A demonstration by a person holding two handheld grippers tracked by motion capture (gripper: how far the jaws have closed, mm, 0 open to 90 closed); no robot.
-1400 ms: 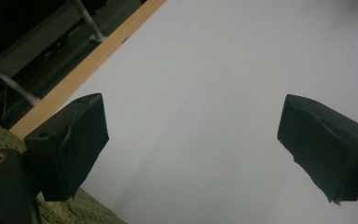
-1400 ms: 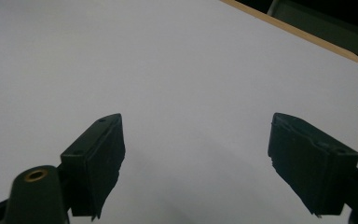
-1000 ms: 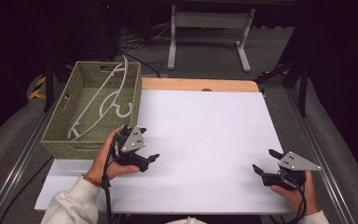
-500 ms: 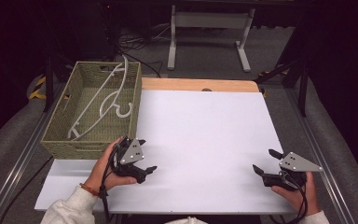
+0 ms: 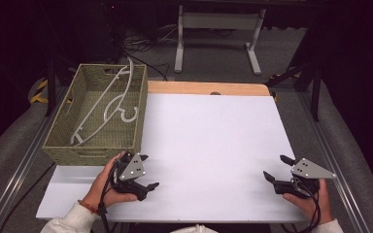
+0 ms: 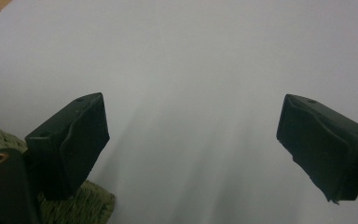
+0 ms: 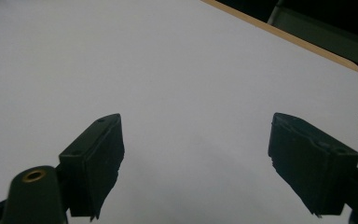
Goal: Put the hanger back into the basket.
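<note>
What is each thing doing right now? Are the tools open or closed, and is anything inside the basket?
Left tool: open, holding nothing, low over the white board beside the basket.
Right tool: open, holding nothing, near the board's right edge.
Basket: upright at the table's left, with hangers inside.
Hangers: white, lying slanted in the basket, one end poking over the far rim.
White board: flat on the table, nothing lying on it.
</note>
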